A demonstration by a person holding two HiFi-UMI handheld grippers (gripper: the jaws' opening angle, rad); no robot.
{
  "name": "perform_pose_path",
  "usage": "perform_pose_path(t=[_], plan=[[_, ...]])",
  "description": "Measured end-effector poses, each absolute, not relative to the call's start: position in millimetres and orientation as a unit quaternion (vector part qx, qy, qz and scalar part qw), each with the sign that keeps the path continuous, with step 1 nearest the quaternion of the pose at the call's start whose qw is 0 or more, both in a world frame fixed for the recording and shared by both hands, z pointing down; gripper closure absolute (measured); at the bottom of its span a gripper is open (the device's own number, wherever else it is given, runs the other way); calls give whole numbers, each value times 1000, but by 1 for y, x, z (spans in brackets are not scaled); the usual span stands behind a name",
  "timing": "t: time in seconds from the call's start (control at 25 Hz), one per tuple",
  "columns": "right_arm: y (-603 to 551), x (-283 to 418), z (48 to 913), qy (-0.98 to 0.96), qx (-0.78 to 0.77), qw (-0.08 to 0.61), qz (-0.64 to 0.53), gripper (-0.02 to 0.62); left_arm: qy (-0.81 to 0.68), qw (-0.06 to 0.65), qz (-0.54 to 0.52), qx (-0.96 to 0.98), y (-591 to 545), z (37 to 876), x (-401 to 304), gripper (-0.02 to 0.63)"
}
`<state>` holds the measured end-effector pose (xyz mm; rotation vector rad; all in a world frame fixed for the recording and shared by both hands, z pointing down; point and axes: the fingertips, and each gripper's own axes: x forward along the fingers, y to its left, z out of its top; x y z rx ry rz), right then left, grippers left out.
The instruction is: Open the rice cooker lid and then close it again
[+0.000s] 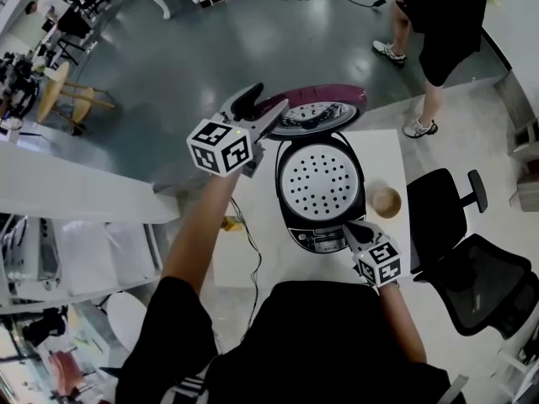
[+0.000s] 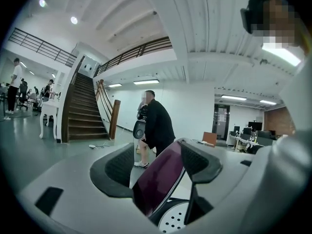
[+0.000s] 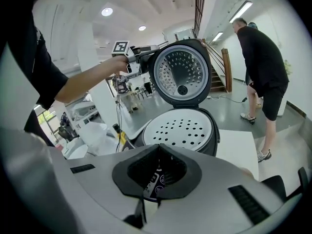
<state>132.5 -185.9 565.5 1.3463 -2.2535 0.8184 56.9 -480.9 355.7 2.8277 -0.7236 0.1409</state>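
The black rice cooker stands on a white table with its maroon lid raised upright at the back. Its perforated inner plate is exposed. My left gripper is at the lid's left edge, and in the left gripper view the lid fills the gap between the jaws, gripped. My right gripper is shut, its tips resting against the control panel at the cooker's front. In the right gripper view the open lid towers over the cooker body, beyond the shut right gripper.
A small brown cup sits on the table just right of the cooker. A black office chair stands to the right. A person in black stands beyond the table. A cable with a yellow plug hangs at the table's left.
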Motion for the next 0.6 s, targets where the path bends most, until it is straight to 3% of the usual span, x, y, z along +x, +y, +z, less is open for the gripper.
perform_pose_path(t=[0.44, 0.6], plan=[[-178, 124, 554, -801, 492, 169, 296, 595, -220, 106, 80, 966, -470, 357, 59, 327], [-173, 117, 555, -801, 491, 167, 298, 595, -195, 64, 104, 973, -457, 355, 63, 352]])
